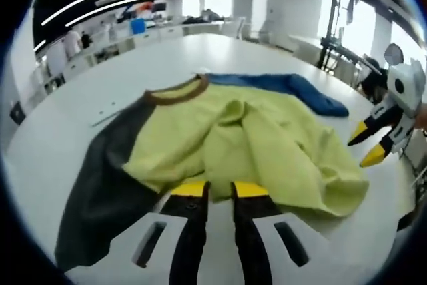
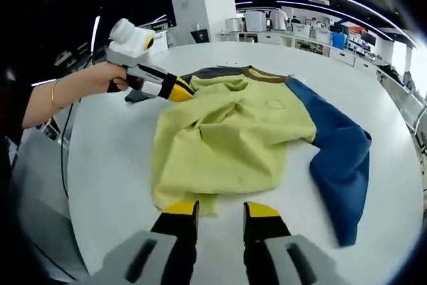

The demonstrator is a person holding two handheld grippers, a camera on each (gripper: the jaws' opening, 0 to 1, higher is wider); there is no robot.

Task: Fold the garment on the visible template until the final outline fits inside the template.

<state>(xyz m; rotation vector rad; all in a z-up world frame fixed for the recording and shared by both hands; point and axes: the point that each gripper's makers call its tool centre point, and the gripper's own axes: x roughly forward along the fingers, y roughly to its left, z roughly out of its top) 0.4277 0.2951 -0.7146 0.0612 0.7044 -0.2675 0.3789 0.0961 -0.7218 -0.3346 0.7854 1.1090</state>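
Observation:
A yellow-green shirt (image 1: 267,138) (image 2: 227,131) lies rumpled on the white table, with a brown collar (image 1: 177,93) (image 2: 263,75), a dark grey sleeve (image 1: 107,171) (image 2: 207,73) and a blue sleeve (image 1: 293,88) (image 2: 340,151) spread out. My left gripper (image 1: 220,188) (image 2: 180,90) sits at the shirt's edge near the grey sleeve, its jaws a little apart with bare table between them. My right gripper (image 2: 221,209) (image 1: 368,143) hovers open just off the hem on the opposite side, holding nothing.
The round white table (image 1: 200,51) (image 2: 107,165) has bare room around the shirt, and its edge curves close on the left of the right gripper view. A person's hand (image 2: 100,78) holds the left gripper. Desks and a white pillar (image 2: 203,1) stand far behind.

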